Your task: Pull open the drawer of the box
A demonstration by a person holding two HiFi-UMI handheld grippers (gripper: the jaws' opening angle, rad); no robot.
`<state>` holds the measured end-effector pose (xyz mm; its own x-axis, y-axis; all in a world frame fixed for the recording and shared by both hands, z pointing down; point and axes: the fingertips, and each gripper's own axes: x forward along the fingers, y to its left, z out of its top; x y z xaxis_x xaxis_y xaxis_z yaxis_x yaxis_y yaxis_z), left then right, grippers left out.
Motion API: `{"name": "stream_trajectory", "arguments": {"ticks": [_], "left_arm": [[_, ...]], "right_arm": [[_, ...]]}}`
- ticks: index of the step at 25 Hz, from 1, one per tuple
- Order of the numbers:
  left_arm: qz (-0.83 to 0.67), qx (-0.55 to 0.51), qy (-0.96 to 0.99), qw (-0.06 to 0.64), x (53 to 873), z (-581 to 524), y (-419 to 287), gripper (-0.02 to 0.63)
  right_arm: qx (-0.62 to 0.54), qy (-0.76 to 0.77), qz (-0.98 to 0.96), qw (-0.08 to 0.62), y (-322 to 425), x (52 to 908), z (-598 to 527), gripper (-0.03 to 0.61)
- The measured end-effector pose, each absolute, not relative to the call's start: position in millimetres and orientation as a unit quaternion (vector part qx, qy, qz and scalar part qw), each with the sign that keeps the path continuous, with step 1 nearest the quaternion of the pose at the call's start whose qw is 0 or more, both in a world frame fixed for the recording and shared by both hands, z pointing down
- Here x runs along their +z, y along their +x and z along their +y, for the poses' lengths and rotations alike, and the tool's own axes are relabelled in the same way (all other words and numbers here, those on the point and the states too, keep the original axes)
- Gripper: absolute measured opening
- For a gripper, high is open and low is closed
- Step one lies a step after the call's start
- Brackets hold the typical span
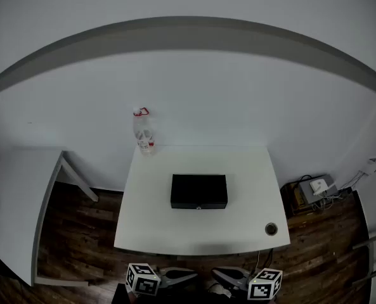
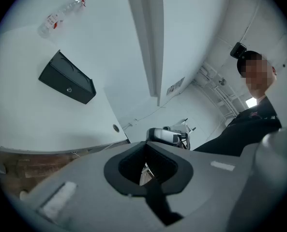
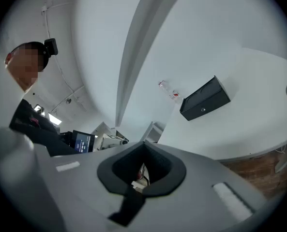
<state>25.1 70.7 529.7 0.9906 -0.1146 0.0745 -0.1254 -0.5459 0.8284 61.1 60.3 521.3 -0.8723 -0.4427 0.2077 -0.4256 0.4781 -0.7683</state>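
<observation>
White counter (image 1: pixel 194 236) seen from above. Black box (image 1: pixel 199 190) set mid-counter, drawer shut, small round knob (image 1: pixel 199 207) on near face. Clear plastic bottle (image 1: pixel 143 132) stood behind box, to its left. Round grommet (image 1: pixel 271 228) set in front of box, to its right. Left tongs (image 1: pixel 186 273) and right tongs (image 1: pixel 222 273) held in front of box, well apart from it, both closed, nothing gripped.

We count one black box (image 1: pixel 199 191), one plastic bottle (image 1: pixel 143 132), one small round thing (image 1: pixel 271 229), two tables, the middle table (image 1: pixel 151 225) and the side table (image 1: pixel 16 201), and two grippers, the left gripper (image 1: pixel 186 273) and the right gripper (image 1: pixel 220 273).
</observation>
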Motion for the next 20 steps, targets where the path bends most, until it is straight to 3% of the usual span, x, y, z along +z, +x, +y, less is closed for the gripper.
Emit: {"name": "stream_trajectory", "arguments": {"ticks": [20], "left_arm": [[-0.071,-0.004,0.874,0.481,531.3,74.1,17.9,0.002]], "right_arm": [[-0.444,-0.254,0.859,0.004,54.8,523.1,65.5,0.005]]}}
